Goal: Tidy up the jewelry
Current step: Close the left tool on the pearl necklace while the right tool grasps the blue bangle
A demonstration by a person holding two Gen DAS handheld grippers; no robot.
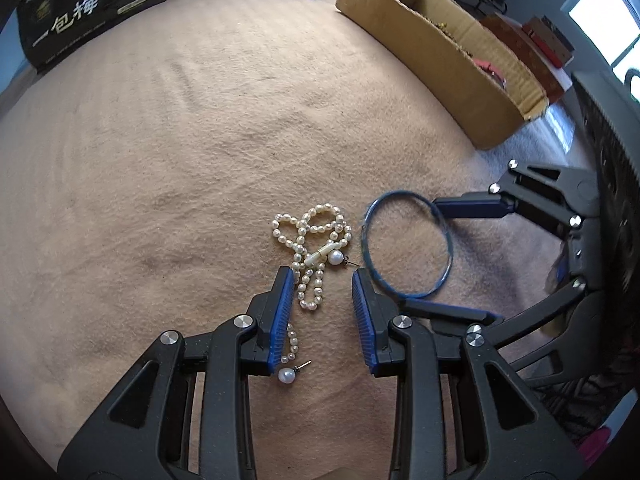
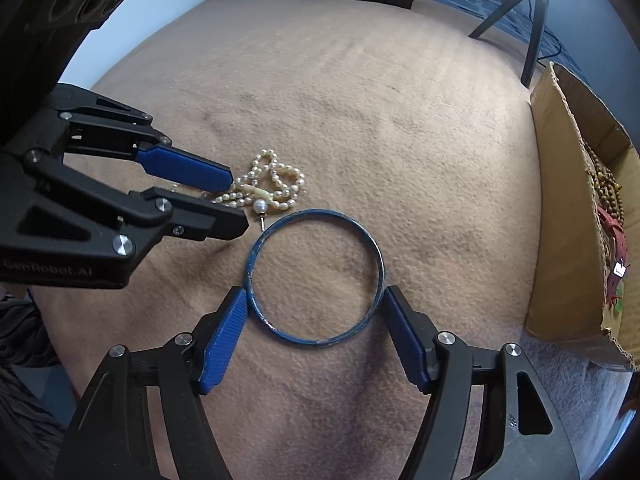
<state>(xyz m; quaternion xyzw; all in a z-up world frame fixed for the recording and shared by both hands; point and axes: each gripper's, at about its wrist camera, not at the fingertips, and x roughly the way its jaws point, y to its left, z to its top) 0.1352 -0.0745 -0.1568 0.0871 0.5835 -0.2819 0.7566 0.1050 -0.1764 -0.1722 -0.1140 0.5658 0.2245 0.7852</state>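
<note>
A pearl necklace (image 1: 310,240) lies bunched on the beige cloth (image 1: 160,160), with one pearl stud earring (image 1: 336,257) on it and another (image 1: 287,375) nearer the camera. My left gripper (image 1: 322,280) is open, its jaws either side of the necklace's lower strand. A blue bangle (image 2: 316,276) lies flat to the right of the pearls. My right gripper (image 2: 316,300) is open wide, its fingers touching or nearly touching the bangle's two sides. The bangle (image 1: 406,244) and right gripper (image 1: 436,252) also show in the left wrist view; the necklace (image 2: 266,186) and left gripper (image 2: 236,200) in the right.
An open cardboard box (image 1: 440,52) with beads and red items stands at the right edge of the cloth, also in the right wrist view (image 2: 576,216). A black printed package (image 1: 88,12) stands at the far side. Dark tripod legs (image 2: 536,28) stand behind.
</note>
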